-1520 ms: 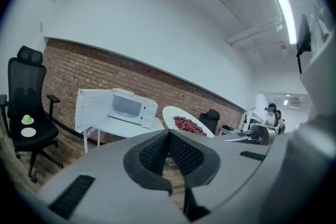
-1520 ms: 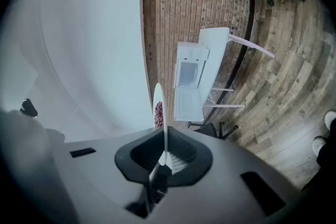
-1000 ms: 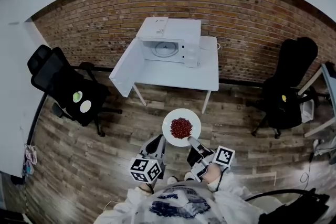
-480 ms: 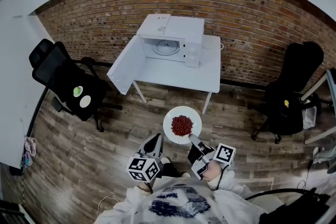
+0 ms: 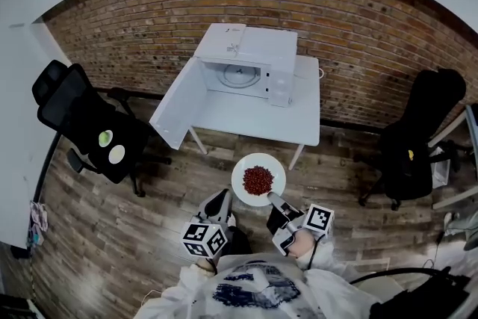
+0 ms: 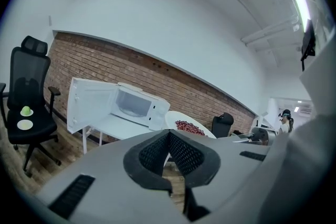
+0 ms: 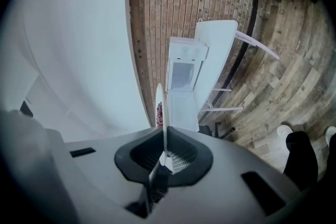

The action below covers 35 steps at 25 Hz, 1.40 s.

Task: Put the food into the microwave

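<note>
Both claws closed: right claw [image 5: 273, 199] on plate [image 5: 242, 169] rim, left claw [image 5: 221, 198] empty.

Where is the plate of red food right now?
In the head view the plate is at lower centre, held by its rim in the right gripper, over the wooden floor, short of the white table.

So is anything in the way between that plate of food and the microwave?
Nothing visible. The microwave has its door swung open to the side, and its cavity faces the plate held by the right gripper. Only floor and the table front lie between.
</note>
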Tool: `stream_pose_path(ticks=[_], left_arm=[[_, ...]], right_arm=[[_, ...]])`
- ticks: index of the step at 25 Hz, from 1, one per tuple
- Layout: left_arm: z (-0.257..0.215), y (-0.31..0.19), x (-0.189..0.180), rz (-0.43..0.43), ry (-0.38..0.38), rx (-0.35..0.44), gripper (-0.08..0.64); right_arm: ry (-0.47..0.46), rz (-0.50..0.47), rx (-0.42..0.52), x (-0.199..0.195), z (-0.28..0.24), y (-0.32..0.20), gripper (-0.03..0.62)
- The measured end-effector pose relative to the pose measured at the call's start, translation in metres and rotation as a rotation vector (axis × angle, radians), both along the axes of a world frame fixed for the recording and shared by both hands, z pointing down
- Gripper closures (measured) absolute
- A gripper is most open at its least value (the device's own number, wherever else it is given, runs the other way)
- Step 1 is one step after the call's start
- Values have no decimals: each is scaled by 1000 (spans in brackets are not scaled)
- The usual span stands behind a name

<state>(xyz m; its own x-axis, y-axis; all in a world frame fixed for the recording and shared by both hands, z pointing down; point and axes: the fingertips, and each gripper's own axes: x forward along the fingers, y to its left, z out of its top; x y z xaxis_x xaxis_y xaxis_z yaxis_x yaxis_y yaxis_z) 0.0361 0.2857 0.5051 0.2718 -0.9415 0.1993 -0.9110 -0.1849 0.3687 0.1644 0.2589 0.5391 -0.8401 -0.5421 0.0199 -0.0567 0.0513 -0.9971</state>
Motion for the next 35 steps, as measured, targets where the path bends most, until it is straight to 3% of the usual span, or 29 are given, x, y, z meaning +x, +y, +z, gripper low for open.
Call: stream_pose_path(ticks=[10,19,24,35], left_arm=[[-16,-112,-101,57,-11,23,552],[-16,-189,-163,150,-21,33,552],[-9,-212,-176,201,-17,32,552],[-3,-238,-179,249,6,25,552]], right_arm=[[25,60,-13,-95,-6,-103,571],[32,141,-23,-158,0,-169,570],[33,181,-39,-177,4,-182,569],[67,240,-56,-176,9,-199,569]])
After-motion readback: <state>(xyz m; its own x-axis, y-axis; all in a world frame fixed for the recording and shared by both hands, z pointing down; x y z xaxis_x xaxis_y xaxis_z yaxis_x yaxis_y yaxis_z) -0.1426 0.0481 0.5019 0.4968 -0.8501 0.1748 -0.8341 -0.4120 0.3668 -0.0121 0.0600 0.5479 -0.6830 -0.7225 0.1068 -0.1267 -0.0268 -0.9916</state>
